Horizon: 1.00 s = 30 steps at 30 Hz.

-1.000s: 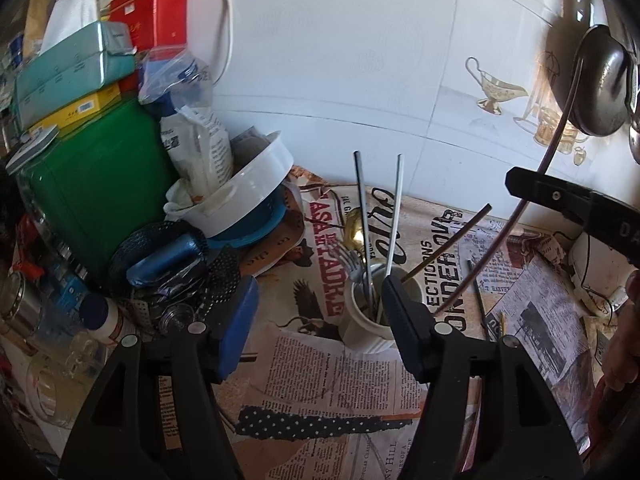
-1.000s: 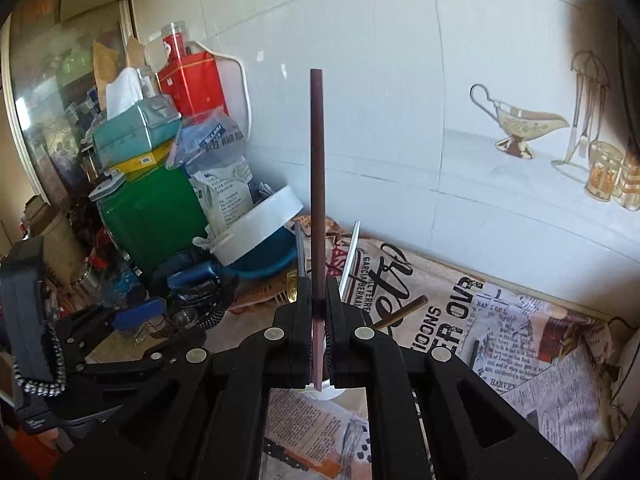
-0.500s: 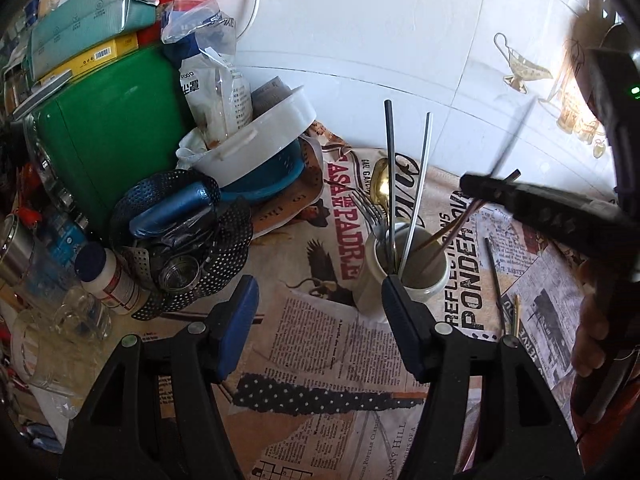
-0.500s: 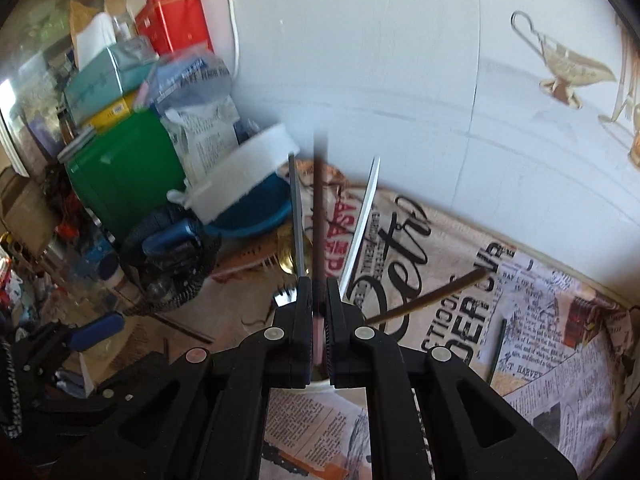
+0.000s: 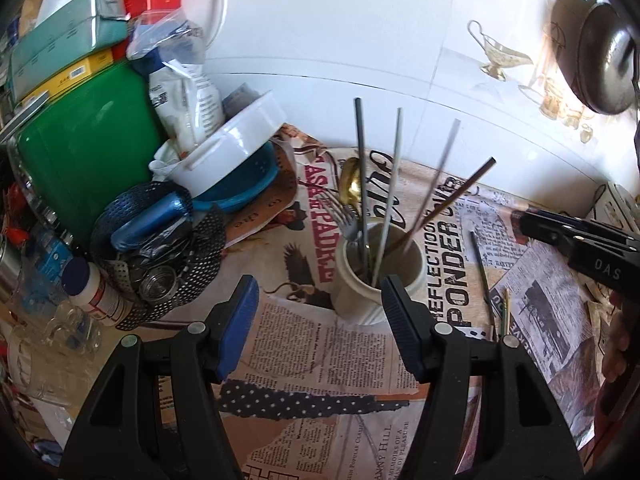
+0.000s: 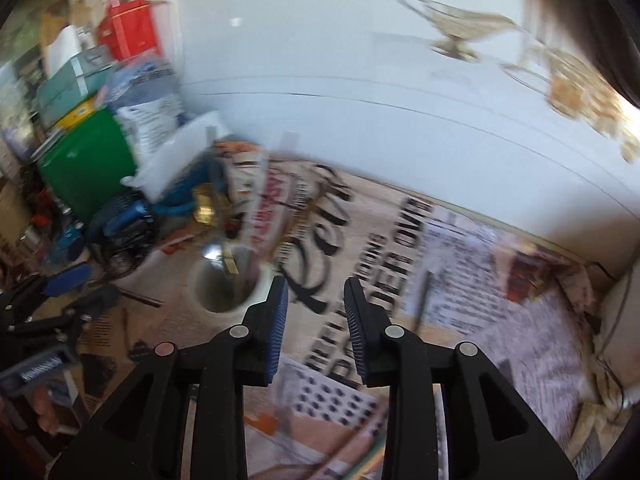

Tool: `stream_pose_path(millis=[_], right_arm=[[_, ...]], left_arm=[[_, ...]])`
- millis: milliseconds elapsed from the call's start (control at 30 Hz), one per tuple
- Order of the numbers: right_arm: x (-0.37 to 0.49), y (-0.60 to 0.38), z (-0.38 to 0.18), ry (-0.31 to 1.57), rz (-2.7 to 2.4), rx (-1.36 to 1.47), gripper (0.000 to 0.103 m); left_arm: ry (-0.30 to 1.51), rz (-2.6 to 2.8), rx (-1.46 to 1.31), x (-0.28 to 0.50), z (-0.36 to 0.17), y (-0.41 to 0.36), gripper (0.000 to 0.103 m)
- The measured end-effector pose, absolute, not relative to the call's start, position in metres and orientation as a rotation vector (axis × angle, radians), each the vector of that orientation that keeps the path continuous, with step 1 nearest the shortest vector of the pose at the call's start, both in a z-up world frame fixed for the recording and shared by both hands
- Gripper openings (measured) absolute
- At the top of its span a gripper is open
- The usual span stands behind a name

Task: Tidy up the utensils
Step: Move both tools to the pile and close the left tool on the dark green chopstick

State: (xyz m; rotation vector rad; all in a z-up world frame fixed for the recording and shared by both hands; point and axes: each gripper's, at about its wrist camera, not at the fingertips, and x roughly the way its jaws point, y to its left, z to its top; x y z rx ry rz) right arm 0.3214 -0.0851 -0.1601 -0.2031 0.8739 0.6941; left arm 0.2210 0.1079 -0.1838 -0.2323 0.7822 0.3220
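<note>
left wrist view: the left gripper (image 5: 318, 316) is seen with jaws held well apart and nothing between the pads. the white utensil cup (image 5: 378, 280) stands just ahead of the right pad on newspaper (image 5: 320, 344); headline fragments "ponder", "reflectio" and red "padre" can be read. a fork (image 5: 344, 218), a gold spoon (image 5: 352, 184) and several thin sticks (image 5: 362, 176) stand in the cup; one stick is blurred. one thin stick (image 5: 482, 272) lies flat on the paper, right of the cup. a green box (image 5: 84, 152), a white dish (image 5: 228, 148) and a steamer basket (image 5: 160, 256) crowd the left side. the right gripper's body at the right edge is marked "das".

right wrist view: heavily blurred. the right gripper (image 6: 316, 328) has just been opening; nothing is seen between its pads. the cup (image 6: 228, 284) sits just left of the left fingertip. "over" is legible on the paper.
</note>
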Motion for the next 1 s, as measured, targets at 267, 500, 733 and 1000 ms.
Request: stream_pose_path(millis=[267,500,733,1000], right_arm=[[0.348,-0.153,-0.241,1.133,0.467,-0.155,0.028],[0.328,-0.171,-0.297,1.297,0.451,-0.149,0.028],[0.314,-0.170,-0.306,1.276,0.482,-0.157,0.028],[0.319,-0.184,-0.314,1.250,0.463,-0.168,0.010]], left_arm=[[0.847,0.258,-0.151,0.238,-0.203,0.075,0.063],[0.902,0.182,-0.143,0.257,-0.227,0.044,0.063],[0.976,0.104,-0.109,0.283,-0.250,0.006,0.063],[1.060,-0.063,-0.069,0.347,-0.274,-0.053,0.063]])
